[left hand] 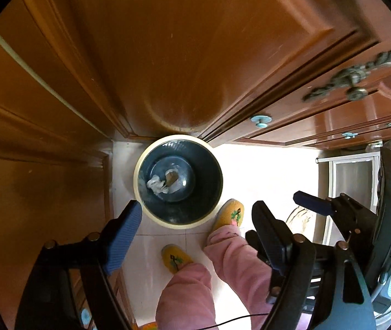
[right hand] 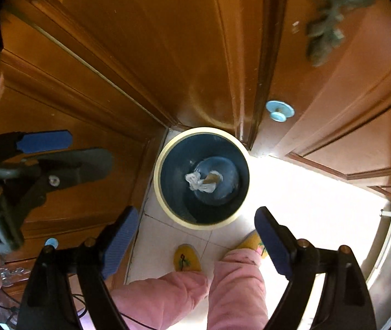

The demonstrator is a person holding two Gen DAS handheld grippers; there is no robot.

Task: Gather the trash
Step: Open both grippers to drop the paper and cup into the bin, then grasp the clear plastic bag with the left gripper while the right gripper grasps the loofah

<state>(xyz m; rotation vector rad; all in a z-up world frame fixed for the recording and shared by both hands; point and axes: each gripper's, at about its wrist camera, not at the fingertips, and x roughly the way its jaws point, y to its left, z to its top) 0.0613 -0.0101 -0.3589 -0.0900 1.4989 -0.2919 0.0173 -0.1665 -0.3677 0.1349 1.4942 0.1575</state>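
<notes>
Glossy brown wooden cabinet doors, round dark-blue cream-rimmed bin holding crumpled white tissue, left gripper and right gripper above, jaws wide, empty.

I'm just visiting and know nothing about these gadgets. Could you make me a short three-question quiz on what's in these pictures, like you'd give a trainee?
1. True or false: the bin on the floor holds nothing at all.
2. Where does the bin stand? A) in the corner by the wooden cabinet doors B) on a table C) inside a drawer
3. Fill in: the jaws of the right hand-held gripper and the left hand-held gripper stand ____, with nothing between them.

Key
1. False: a crumpled white tissue and a brownish scrap lie at its bottom.
2. A
3. open
</notes>
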